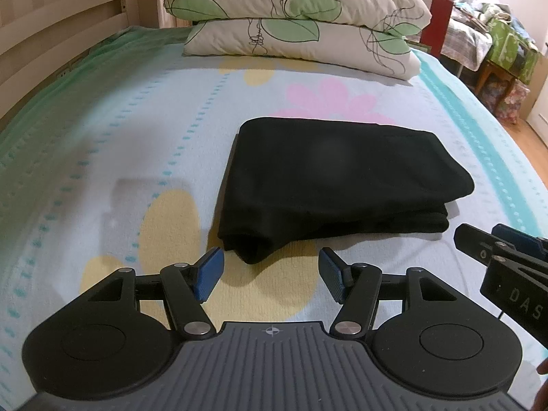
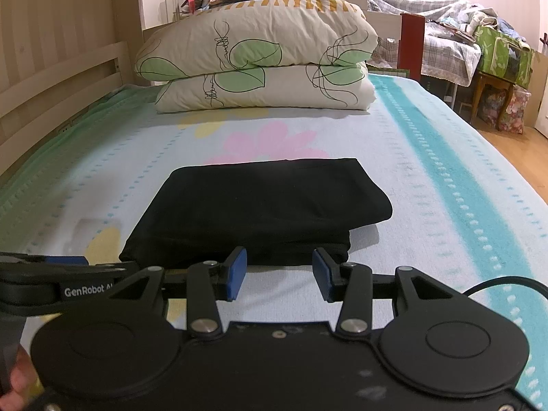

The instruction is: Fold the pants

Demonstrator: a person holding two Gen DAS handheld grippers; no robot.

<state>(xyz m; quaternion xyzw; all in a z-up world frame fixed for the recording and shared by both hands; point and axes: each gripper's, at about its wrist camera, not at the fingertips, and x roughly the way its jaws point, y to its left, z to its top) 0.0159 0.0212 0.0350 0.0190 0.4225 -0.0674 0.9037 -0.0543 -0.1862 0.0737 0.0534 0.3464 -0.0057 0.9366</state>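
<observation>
**Folded black pants on the bed, both tongs open and empty**

The black pants (image 1: 339, 185) lie folded into a compact, layered rectangle on the bed (image 1: 120, 144), roughly in the middle of its light blue cover printed with pink and yellow flowers. The stacked edges of the fold face the cameras, and at the near left corner a lower layer pokes out a little past the upper ones.

The left tongs (image 1: 270, 279) hover just short of that near left corner, their blue pads (image 1: 209, 274) spread apart with only the bed cover between them. They hold nothing and do not touch the cloth. The right tongs (image 2: 280, 274) sit close to the near edge of the pants, further to the right, jaws likewise apart and empty; from this low angle the pads seem to stand just shy of the fabric, though whether they graze it is hard to tell.

The two tools are side by side, each showing at the edge of the other's view. A bit of a hand (image 2: 17, 380) shows at the lower left of the right wrist view.

Beyond the pants, two pillows (image 2: 257, 65) with a green leaf pattern are stacked at the far end of the bed. A wooden bed rail (image 1: 51, 34) runs along the left.
</observation>
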